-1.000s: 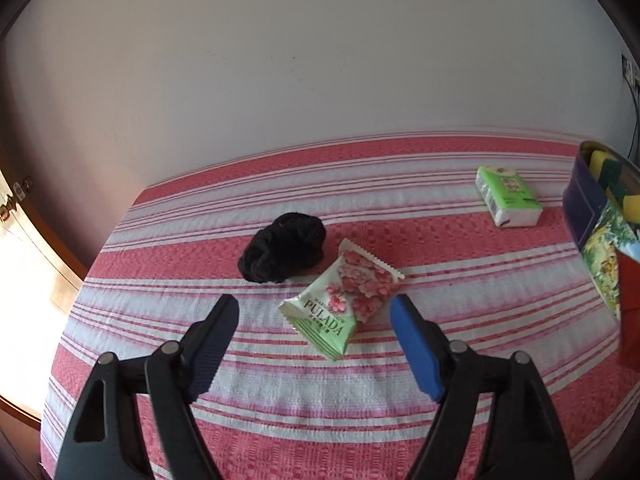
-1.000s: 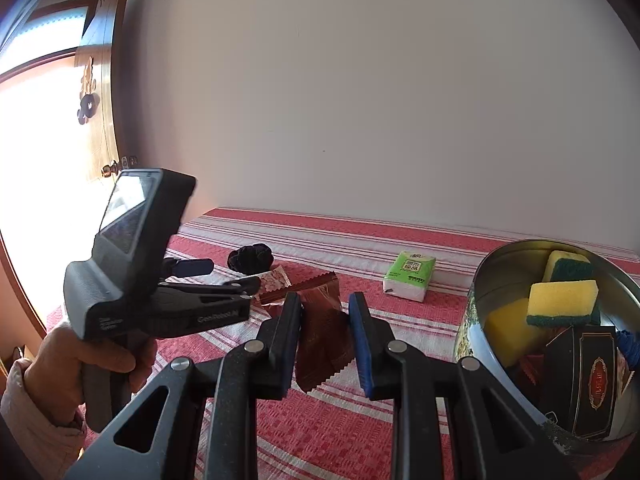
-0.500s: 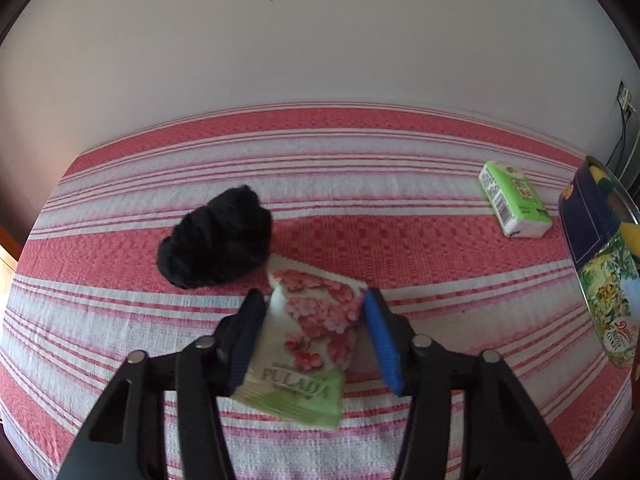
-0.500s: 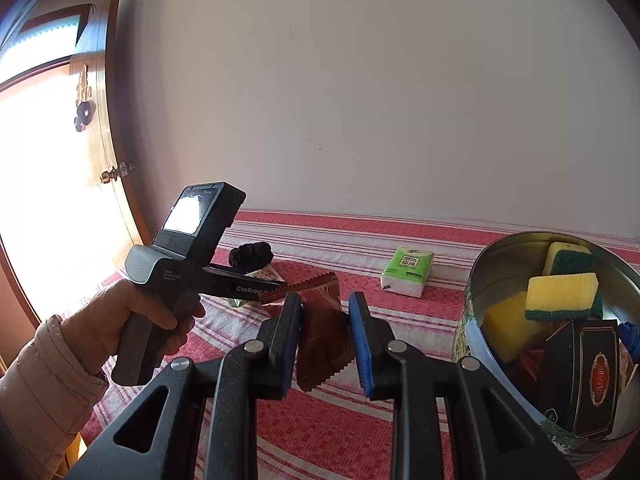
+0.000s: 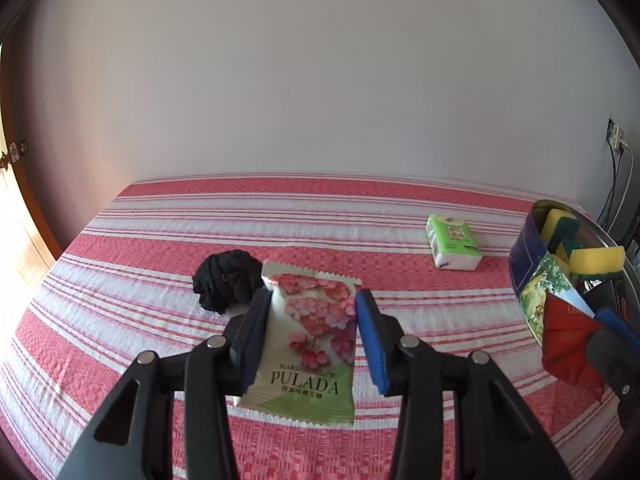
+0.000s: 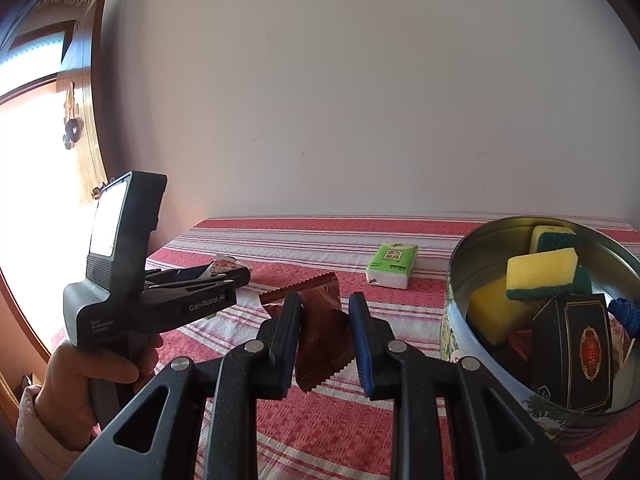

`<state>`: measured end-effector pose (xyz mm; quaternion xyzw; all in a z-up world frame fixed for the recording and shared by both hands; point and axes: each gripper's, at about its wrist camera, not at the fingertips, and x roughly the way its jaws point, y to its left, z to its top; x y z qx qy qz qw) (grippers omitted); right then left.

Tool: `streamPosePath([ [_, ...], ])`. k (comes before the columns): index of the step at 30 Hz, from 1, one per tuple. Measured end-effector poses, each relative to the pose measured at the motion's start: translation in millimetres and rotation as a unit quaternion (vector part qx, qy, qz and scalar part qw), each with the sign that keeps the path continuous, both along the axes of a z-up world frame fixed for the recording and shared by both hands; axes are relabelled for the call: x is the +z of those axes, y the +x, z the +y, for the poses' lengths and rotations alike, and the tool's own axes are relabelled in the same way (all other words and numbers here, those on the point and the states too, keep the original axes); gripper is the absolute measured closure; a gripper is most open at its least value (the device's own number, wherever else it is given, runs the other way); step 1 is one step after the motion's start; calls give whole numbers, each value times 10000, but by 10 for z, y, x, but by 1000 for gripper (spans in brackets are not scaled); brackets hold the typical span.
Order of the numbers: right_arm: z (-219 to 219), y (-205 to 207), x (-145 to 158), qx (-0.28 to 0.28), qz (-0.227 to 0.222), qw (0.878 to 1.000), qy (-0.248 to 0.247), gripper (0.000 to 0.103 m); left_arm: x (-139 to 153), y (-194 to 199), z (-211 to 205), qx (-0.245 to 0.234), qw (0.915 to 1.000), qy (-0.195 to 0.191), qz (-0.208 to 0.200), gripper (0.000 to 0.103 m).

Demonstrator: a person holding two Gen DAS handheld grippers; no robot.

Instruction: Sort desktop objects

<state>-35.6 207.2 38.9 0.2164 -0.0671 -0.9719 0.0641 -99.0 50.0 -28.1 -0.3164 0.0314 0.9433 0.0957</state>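
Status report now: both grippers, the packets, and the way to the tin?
Left gripper shut on marshmallow packet. Right gripper shut on brown packet. Tin beside it, nothing between.

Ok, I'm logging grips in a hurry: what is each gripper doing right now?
Left gripper: shut on the marshmallow packet, held above the cloth.
Right gripper: shut on the brown wrapper.
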Motion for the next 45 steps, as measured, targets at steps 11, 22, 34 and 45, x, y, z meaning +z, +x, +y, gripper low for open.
streamPosePath([
  [11, 249, 387, 108, -261, 231, 9994, 33, 76, 110, 359, 267, -105, 9997, -97, 223, 60],
  [22, 402, 605, 186, -483, 399, 9980, 59, 76, 152, 563, 591, -383, 9986, -129, 340, 60],
  [34, 579, 692, 191, -661, 438, 9968, -50, 76, 189, 663, 761, -532, 9975, -183, 432, 60],
  [45, 607, 805, 264, -662, 488, 9965, -141, 76, 193, 673, 826, -612, 9968, -265, 450, 60],
])
